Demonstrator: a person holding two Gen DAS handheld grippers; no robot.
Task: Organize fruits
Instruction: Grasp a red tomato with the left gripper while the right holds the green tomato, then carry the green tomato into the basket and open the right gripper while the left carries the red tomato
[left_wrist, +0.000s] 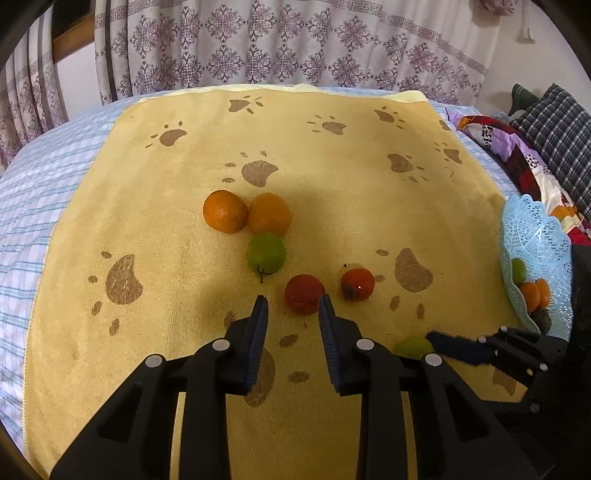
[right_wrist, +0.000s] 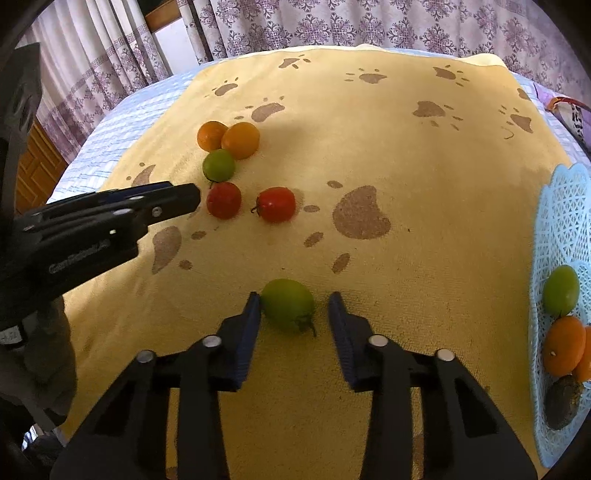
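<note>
On a yellow paw-print towel (left_wrist: 332, 184) lie two oranges (left_wrist: 224, 211) (left_wrist: 269, 214), a green fruit (left_wrist: 266, 253) and two red tomatoes (left_wrist: 304, 293) (left_wrist: 357, 283). My left gripper (left_wrist: 293, 299) is open with nothing between its fingers; the nearer tomato sits just past its right fingertip. My right gripper (right_wrist: 294, 295) is open around another green fruit (right_wrist: 288, 304), which touches the left finger while the right finger stands clear of it. A light blue lace basket (right_wrist: 561, 206) at the right holds a green fruit (right_wrist: 560, 290), oranges (right_wrist: 563, 345) and a dark fruit (right_wrist: 563, 402).
The towel covers a blue checked sheet (left_wrist: 55, 177) on a bed. Patterned curtains (left_wrist: 258, 44) hang behind. Pillows and colourful bedding (left_wrist: 546, 125) lie at the far right, past the basket (left_wrist: 535, 229). The left gripper's body (right_wrist: 110, 221) reaches in from the left in the right wrist view.
</note>
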